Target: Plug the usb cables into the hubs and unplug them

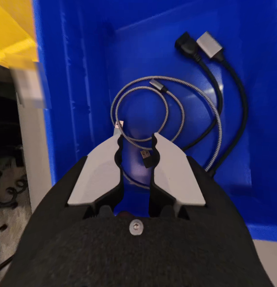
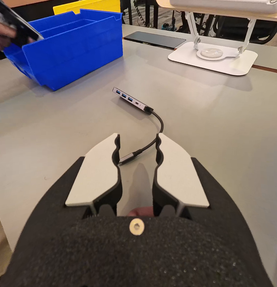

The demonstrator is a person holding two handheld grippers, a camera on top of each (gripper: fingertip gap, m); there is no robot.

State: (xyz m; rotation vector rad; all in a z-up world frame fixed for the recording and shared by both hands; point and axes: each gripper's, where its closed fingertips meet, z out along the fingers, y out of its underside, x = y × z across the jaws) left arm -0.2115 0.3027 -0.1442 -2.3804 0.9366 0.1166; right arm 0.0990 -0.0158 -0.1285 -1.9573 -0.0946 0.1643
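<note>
Grey desk (image 2: 212, 124) carries USB hub (image 2: 129, 98) and blue bin (image 2: 75, 51); left gripper (image 1: 137, 136) reaches into bin, right gripper (image 2: 137, 136) hovers low, both jaws open, empty.

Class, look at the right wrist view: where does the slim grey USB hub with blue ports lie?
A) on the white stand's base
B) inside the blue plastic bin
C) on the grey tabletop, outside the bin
C: the slim grey USB hub lies flat on the grey tabletop, apart from the blue plastic bin.

Three cables lie in one blue bin (image 1: 88, 62) — one braided cable (image 1: 167, 108) at centre, two dark cables (image 1: 241, 99) at 2 o'clock — and one hub (image 2: 130, 98) sits on the worktop (image 2: 212, 124).
</note>
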